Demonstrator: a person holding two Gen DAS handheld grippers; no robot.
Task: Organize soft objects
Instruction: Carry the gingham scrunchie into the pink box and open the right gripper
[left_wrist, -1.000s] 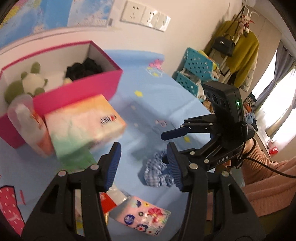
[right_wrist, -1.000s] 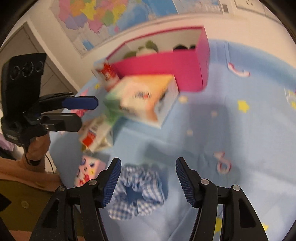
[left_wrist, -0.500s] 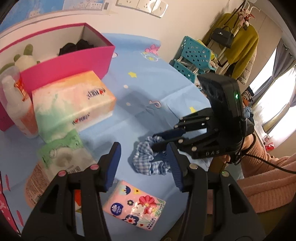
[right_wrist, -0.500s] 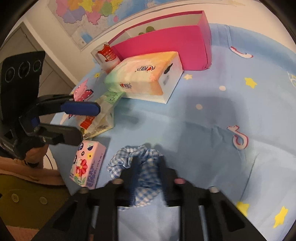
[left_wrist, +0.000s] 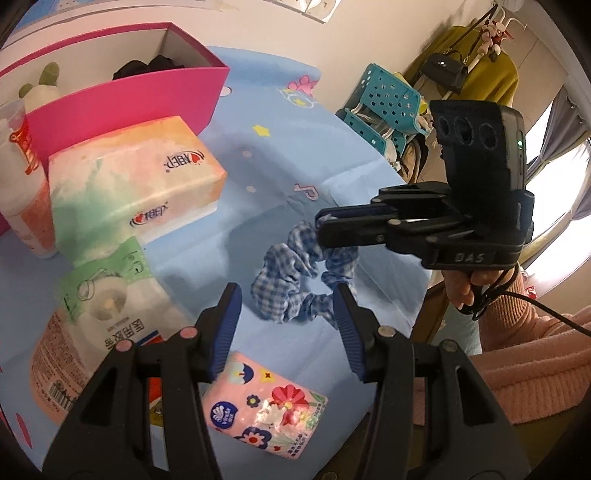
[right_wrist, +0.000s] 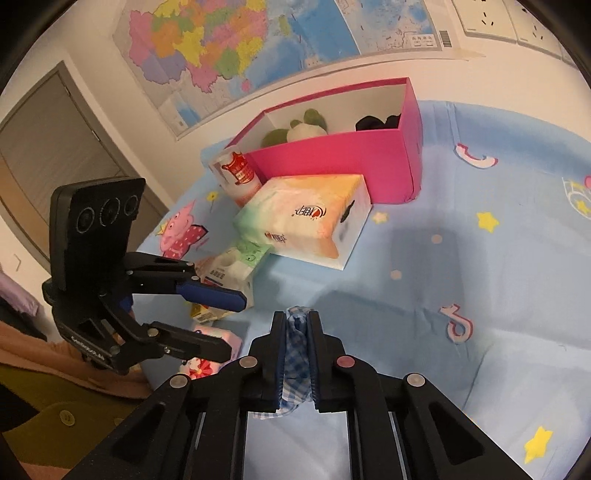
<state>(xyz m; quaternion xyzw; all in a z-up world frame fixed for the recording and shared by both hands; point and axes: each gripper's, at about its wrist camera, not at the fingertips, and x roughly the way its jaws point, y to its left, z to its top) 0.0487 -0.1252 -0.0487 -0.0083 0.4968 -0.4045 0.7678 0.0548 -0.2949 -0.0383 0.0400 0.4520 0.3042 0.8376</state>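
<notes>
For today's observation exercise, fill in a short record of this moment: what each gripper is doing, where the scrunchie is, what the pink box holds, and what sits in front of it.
right gripper: shut on the blue checked scrunchie
left gripper: open, holding nothing
scrunchie: one end pinched, the rest hanging down to the blue cloth
pink box: open top; holds a green and white plush toy and a black fabric item
in front of box: tissue box

- A lived-in home room, likely a bedroom.
- A cartoon-print blue cloth (right_wrist: 461, 258) covers the desk.
- A wall map (right_wrist: 258, 40) hangs above.
- A yellow coat (left_wrist: 484, 77) and black handbag (left_wrist: 443, 70) hang near a curtained window (left_wrist: 557, 177).
</notes>
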